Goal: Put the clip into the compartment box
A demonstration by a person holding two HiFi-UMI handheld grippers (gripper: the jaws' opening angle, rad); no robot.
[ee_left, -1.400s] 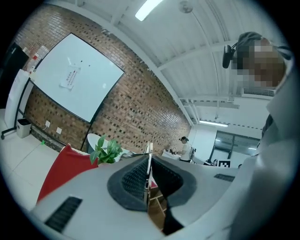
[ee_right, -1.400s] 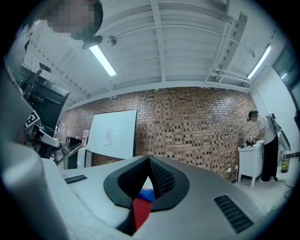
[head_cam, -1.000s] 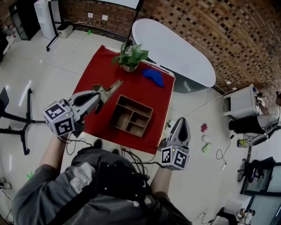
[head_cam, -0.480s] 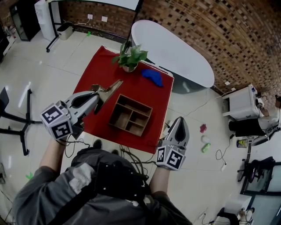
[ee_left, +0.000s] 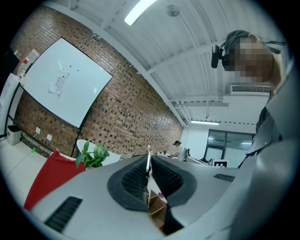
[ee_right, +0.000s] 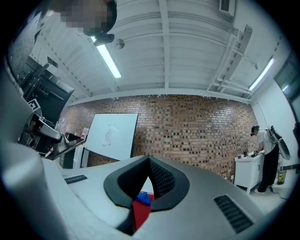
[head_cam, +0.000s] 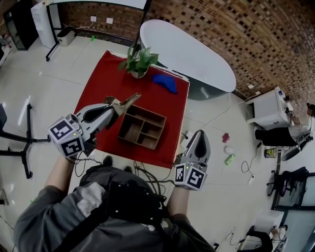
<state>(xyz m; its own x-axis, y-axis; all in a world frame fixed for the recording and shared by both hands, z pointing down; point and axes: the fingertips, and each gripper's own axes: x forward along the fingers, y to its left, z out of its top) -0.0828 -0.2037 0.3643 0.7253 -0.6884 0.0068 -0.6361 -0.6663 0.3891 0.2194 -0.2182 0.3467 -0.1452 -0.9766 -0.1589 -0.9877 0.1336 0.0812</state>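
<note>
Head view: left tongs (head_cam: 114, 109) clamped on clip (head_cam: 125, 102) nr compartment box (head_cam: 142, 127); right tongs (head_cam: 201, 134) closed, w/ nothing.

We see a bright, evenly lit room. Light falls from long lamps overhead: a ceiling tube (ee_left: 139, 10) glares white in the left gripper view, and a second tube (ee_right: 108, 58) does the same in the right gripper view. In the head view the pale floor (head_cam: 29, 106) carries soft streaks of sheen, and shadows on the red surface (head_cam: 101, 81) are faint and diffuse. The clip (head_cam: 124, 102) catches a dull glint. All three views bend strongly: the brick wall (head_cam: 246, 39) curves, and both gripper views sit inside a dark round vignette. Close to the lens, the left tongs (ee_left: 148, 161) and right tongs (ee_right: 149, 159) look soft, while the far walls are fairly sharp.
</note>
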